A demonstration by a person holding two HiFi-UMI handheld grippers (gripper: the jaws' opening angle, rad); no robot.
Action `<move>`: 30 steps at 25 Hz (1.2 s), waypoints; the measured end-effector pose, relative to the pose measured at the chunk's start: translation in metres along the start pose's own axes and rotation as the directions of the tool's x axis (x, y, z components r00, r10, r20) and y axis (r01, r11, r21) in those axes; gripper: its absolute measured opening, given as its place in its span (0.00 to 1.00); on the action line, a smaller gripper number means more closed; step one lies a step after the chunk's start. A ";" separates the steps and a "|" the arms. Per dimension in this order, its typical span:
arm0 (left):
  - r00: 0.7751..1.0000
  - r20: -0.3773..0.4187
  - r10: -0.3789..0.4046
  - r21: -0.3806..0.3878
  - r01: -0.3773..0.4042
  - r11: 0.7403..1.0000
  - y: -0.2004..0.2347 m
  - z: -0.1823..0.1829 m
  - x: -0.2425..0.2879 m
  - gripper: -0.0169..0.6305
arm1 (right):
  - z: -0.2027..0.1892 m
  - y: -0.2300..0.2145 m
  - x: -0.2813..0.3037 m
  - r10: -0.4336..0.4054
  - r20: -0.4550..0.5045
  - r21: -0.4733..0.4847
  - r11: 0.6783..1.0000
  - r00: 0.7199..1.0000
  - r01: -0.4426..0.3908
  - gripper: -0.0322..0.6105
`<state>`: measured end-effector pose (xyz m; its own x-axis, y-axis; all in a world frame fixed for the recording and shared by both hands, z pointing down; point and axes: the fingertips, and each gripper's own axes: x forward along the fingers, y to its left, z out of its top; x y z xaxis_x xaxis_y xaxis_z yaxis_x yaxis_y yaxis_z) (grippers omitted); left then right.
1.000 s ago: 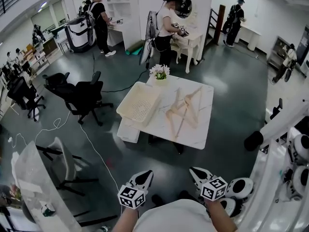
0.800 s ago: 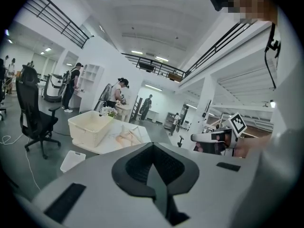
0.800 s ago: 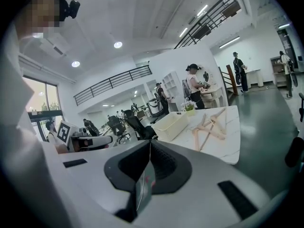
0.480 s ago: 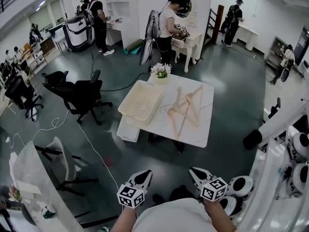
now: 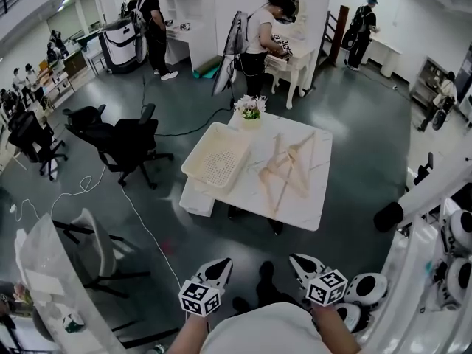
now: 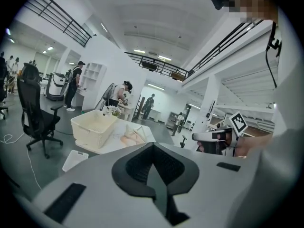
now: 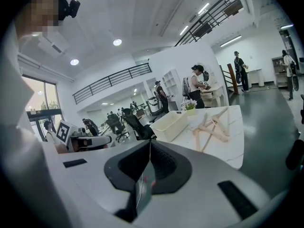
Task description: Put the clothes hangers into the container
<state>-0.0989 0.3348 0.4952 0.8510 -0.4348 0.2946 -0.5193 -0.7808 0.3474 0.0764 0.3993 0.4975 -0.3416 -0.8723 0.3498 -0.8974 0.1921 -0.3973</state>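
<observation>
Far ahead in the head view, clothes hangers (image 5: 284, 169) are seen heaped on the table (image 5: 313, 190), just beside the container (image 5: 196, 152). Left gripper view: the left gripper (image 6: 153, 148) is clenched — empty. Right gripper view: the right gripper (image 7: 149, 144) is likewise clenched — empty.

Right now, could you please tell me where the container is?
In the head view, the cream container sits on the left side of the white table, left of the wooden hangers and beside the flower pot.
</observation>
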 end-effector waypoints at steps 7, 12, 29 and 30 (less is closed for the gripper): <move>0.999 -0.007 0.034 -0.001 -0.034 0.999 0.018 0.019 0.037 0.04 | 0.025 -0.034 0.031 0.028 -0.014 0.001 1.000 1.000 -0.028 0.08; 0.999 -0.011 0.050 -0.008 -0.050 0.999 0.029 0.038 0.067 0.04 | 0.049 -0.059 0.052 0.042 -0.028 0.010 0.999 0.999 -0.042 0.08; 0.992 -0.014 0.126 -0.017 -0.127 0.992 0.059 0.072 0.176 0.04 | 0.097 -0.159 0.121 0.129 -0.092 0.007 0.992 0.987 -0.129 0.08; 0.991 -0.012 0.130 -0.017 -0.130 0.991 0.060 0.073 0.181 0.04 | 0.098 -0.162 0.124 0.134 -0.098 0.005 0.991 0.986 -0.134 0.08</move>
<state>0.0298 0.1765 0.5040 0.7753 -0.5271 0.3481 -0.6268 -0.7099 0.3212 0.2072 0.2160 0.5223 -0.4842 -0.7907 0.3745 -0.8420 0.3048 -0.4452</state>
